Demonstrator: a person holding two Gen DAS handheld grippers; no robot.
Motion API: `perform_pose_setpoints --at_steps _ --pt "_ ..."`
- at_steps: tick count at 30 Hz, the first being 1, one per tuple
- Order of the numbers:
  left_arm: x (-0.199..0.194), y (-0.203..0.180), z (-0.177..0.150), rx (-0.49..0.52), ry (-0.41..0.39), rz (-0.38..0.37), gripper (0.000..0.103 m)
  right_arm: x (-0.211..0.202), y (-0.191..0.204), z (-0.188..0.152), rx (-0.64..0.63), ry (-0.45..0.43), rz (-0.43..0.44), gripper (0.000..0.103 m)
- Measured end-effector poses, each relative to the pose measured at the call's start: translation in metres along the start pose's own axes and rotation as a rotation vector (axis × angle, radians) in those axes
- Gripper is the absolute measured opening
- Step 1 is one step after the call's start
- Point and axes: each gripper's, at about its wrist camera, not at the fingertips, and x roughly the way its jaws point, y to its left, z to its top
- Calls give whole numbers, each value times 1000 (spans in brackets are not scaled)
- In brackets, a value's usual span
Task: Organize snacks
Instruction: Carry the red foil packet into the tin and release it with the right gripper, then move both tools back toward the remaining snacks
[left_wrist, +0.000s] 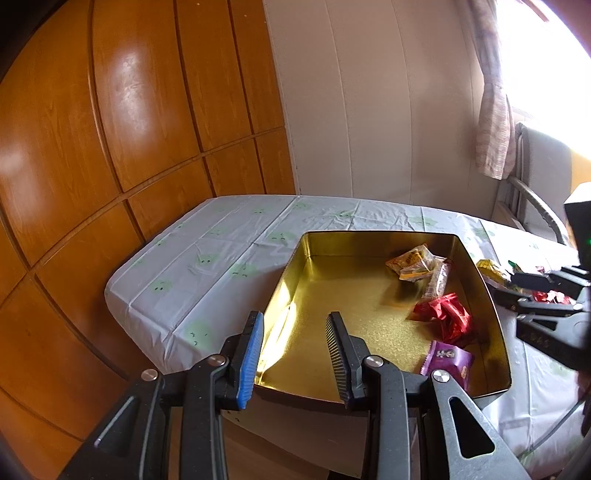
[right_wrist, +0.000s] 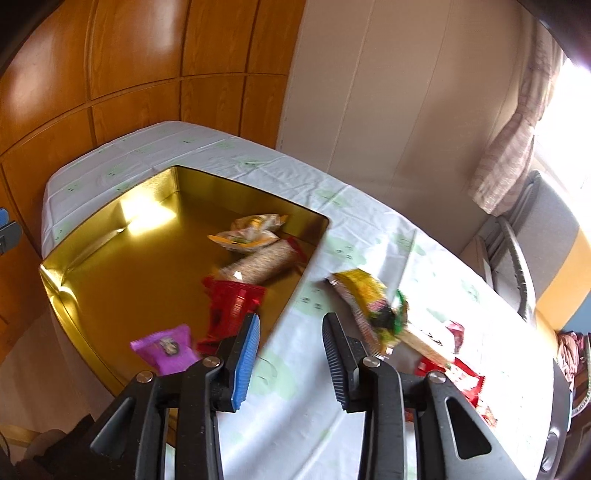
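Note:
A gold tin (left_wrist: 291, 291) (right_wrist: 92, 254) sits on the table. It holds a purple packet (left_wrist: 448, 362) (right_wrist: 166, 347), a red packet (left_wrist: 448, 315) (right_wrist: 232, 301), a long oat bar (left_wrist: 439, 280) (right_wrist: 258, 264) and yellow packets (left_wrist: 413, 260) (right_wrist: 255, 230). My left gripper (left_wrist: 295, 354) is open and empty over the tin's near left corner. My right gripper (right_wrist: 290, 363) is open and empty above the cloth just right of the tin. A yellow packet (right_wrist: 364, 295) and red packets (right_wrist: 461, 376) lie on the cloth to its right. The right gripper also shows in the left wrist view (left_wrist: 546, 295).
The table has a white cloth with green prints (left_wrist: 207, 273) (right_wrist: 314, 424). A wooden panelled wall (left_wrist: 110, 147) stands at the left and a pale wall behind. A chair (right_wrist: 535, 251) and a curtain (right_wrist: 517, 140) are at the right.

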Motion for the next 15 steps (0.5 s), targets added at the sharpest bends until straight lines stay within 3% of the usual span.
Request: perform_pose_setpoints --at_steps 6,15 --pt "4 -16 -2 37 28 -42 37 -5 -45 -18 55 42 1 39" --pt "12 -49 -1 98 76 -155 43 -8 -131 -56 137 133 -122 39"
